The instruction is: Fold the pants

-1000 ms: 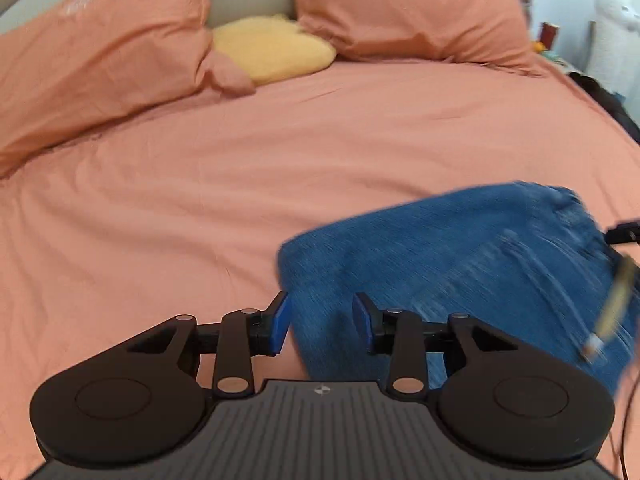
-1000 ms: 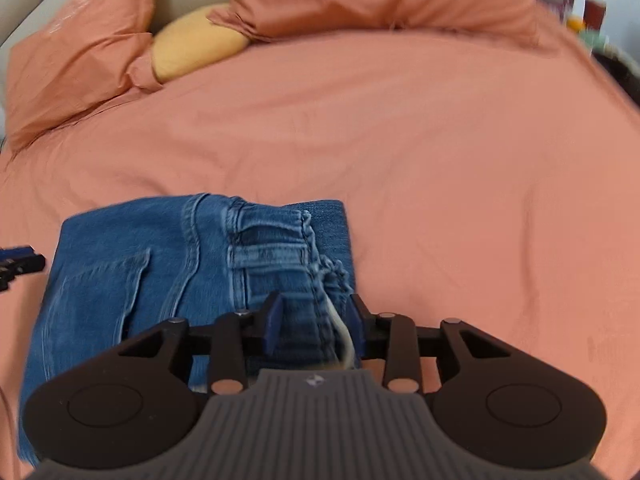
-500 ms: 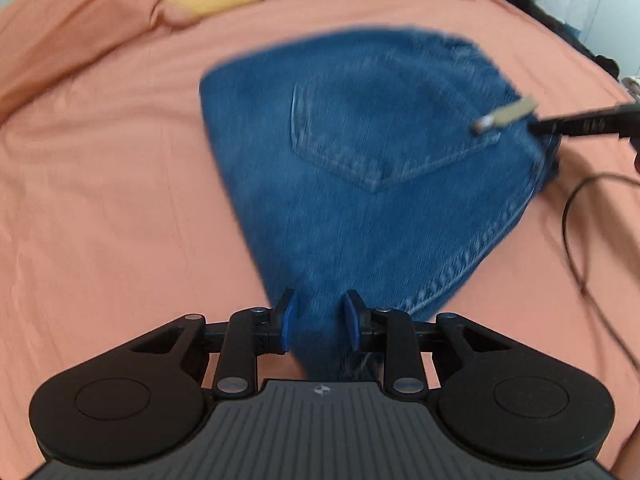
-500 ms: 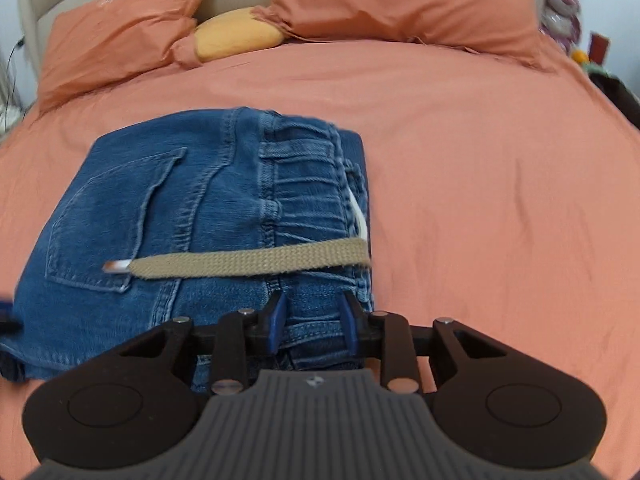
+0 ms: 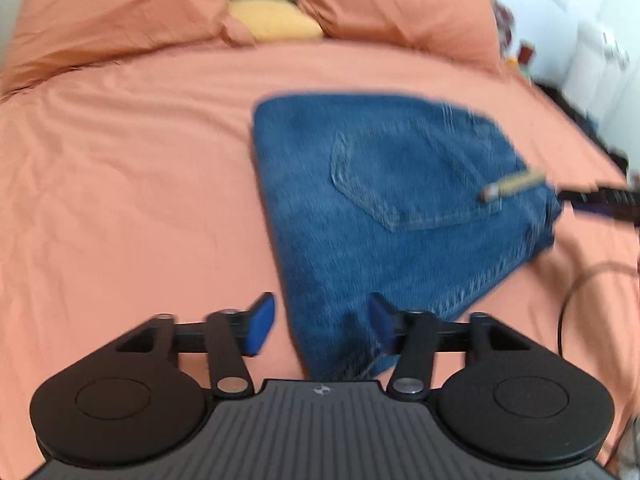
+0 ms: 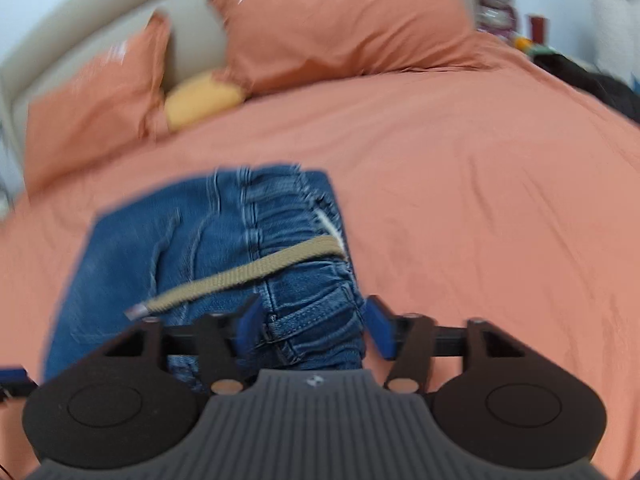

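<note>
Left wrist view: folded blue jeans (image 5: 400, 208) lie on an orange bedsheet (image 5: 120, 200). The left gripper (image 5: 322, 326) has just been opening; its blue pads straddle the jeans' near corner without pressing. A tan drawstring (image 5: 514, 186) rests on the denim. Orange pillows (image 5: 120, 12) and a yellow cushion (image 5: 276, 24) sit beyond.

Right wrist view: the right gripper (image 6: 314, 328), also just opening, stands loose around the waistband (image 6: 296, 248).

blur: jeans (image 5: 400, 200) smeared | nightstand items (image 6: 532, 36) unreadable | cable (image 5: 576, 304) cropped
</note>
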Available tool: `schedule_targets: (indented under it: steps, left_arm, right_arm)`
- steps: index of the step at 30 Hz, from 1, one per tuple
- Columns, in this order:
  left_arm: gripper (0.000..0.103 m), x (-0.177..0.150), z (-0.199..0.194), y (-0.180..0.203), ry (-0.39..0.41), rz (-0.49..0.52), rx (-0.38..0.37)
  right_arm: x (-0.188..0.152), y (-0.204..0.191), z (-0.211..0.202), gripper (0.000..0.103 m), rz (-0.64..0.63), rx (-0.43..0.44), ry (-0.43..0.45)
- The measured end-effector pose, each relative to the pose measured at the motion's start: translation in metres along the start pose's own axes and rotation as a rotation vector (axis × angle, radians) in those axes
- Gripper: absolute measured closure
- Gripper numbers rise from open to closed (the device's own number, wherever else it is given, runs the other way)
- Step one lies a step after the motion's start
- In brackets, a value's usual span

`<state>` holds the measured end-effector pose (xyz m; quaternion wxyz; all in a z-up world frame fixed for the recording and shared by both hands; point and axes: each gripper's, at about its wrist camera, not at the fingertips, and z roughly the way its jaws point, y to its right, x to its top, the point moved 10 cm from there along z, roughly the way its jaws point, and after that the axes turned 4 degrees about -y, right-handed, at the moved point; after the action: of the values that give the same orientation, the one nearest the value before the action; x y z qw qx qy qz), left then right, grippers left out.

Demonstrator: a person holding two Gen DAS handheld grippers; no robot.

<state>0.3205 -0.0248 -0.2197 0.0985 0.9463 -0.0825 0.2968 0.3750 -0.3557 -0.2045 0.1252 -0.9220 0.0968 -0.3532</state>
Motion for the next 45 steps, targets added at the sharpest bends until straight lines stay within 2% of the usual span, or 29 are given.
schedule_targets:
  steps: [3,6,12,15,19,22,28,31,33,34,35,36,40,45]
  left_arm:
    - [0.032,0.010,0.001,-0.005,0.019,-0.090,-0.039]
    - [0.027,0.025,0.012,-0.011,0.035,-0.163,-0.061]
    - [0.025,0.049,0.043,-0.025,-0.006,-0.178,-0.049]
    - [0.025,0.058,0.058,-0.029,-0.034,-0.191,-0.059]
    - [0.024,0.068,0.077,-0.031,-0.065,-0.182,-0.065]
    - [0.019,0.072,0.087,-0.036,-0.081,-0.171,-0.069]
    - [0.019,0.073,0.105,-0.040,-0.114,-0.203,-0.112]
    - [0.048,0.075,0.105,-0.037,-0.116,-0.211,-0.156]
    - [0.073,0.077,0.103,-0.035,-0.121,-0.208,-0.152]
    - [0.078,0.079,0.103,-0.035,-0.123,-0.195,-0.143]
    - [0.089,0.081,0.100,-0.034,-0.118,-0.185,-0.135]
    - [0.094,0.084,0.098,-0.033,-0.111,-0.178,-0.128]
    - [0.097,0.093,0.078,-0.027,-0.066,-0.124,-0.091]
    - [0.097,0.110,0.051,-0.016,-0.055,-0.073,-0.069]
  right_arm:
    - [-0.010,0.018,-0.010,0.040,0.193,0.043,0.025]
    - [-0.025,0.030,-0.001,0.038,0.363,0.112,0.018]
    - [-0.052,0.042,0.034,0.037,0.591,0.234,-0.033]
    - [-0.051,0.043,0.040,0.033,0.640,0.280,-0.017]
    - [-0.046,0.040,0.050,0.034,0.650,0.321,-0.019]
    - [-0.044,0.040,0.056,0.035,0.650,0.330,-0.020]
    - [-0.040,0.045,0.066,0.045,0.655,0.344,-0.002]
    - [-0.039,0.045,0.069,0.055,0.653,0.339,0.008]
    - [-0.040,0.045,0.067,0.059,0.650,0.337,0.016]
    - [-0.039,0.045,0.066,0.061,0.645,0.333,0.020]
    - [-0.038,0.044,0.065,0.063,0.635,0.328,0.025]
    - [-0.037,0.043,0.064,0.064,0.619,0.322,0.031]
    - [-0.032,0.037,0.055,0.069,0.541,0.307,0.054]
    - [-0.021,0.026,0.035,0.072,0.465,0.313,0.075]
